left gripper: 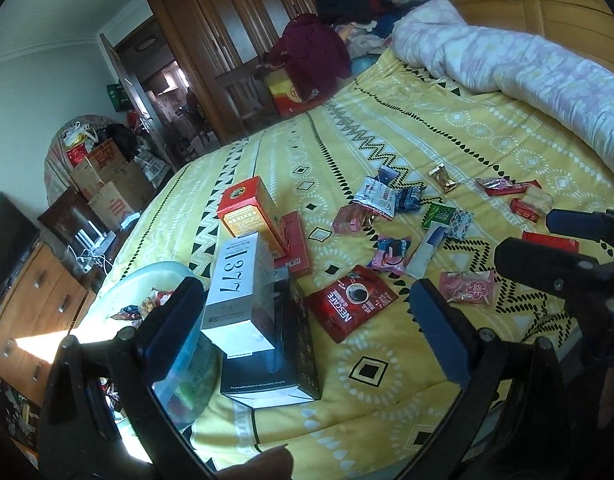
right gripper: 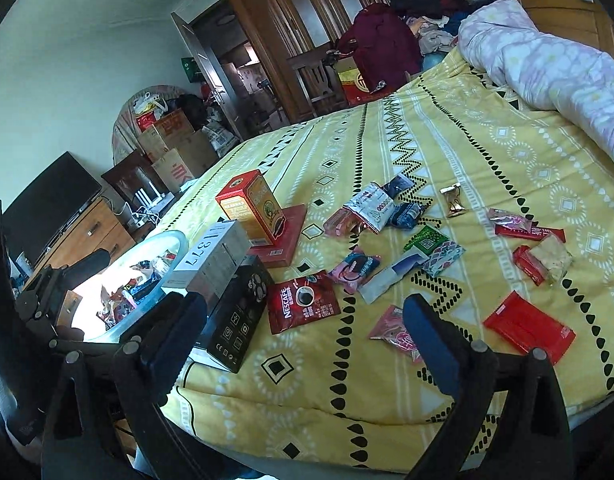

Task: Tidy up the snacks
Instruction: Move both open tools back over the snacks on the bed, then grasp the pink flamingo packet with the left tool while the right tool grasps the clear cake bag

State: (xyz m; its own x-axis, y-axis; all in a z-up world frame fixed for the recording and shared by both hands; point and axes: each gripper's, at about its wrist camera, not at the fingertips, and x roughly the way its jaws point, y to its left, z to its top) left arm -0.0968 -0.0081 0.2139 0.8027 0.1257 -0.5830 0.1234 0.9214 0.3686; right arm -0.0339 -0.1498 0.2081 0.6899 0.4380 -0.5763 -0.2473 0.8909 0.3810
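Note:
Several snack packets lie scattered on the yellow patterned bedspread [left gripper: 387, 360]. Among them are a red Nescafe packet [left gripper: 351, 304] [right gripper: 303, 304], a pink packet [left gripper: 467, 286] [right gripper: 391, 332] and a flat red packet [right gripper: 527, 328]. At the bed's left edge a pale bowl [left gripper: 167, 270] [right gripper: 179, 238] holds more wrapped snacks. My left gripper [left gripper: 307, 320] hovers open above the Nescafe packet and the boxes, holding nothing. My right gripper [right gripper: 303, 334] is open and empty over the bed's near edge, its right finger [right gripper: 431, 336] partly covering the pink packet.
A white box [left gripper: 239, 292], a black box [left gripper: 283, 360] and a red-orange box [left gripper: 251, 212] are stacked beside the bowl. A rolled quilt [left gripper: 527, 68] lies at the headboard. Wardrobe, cartons and a dresser [left gripper: 35, 300] stand left of the bed.

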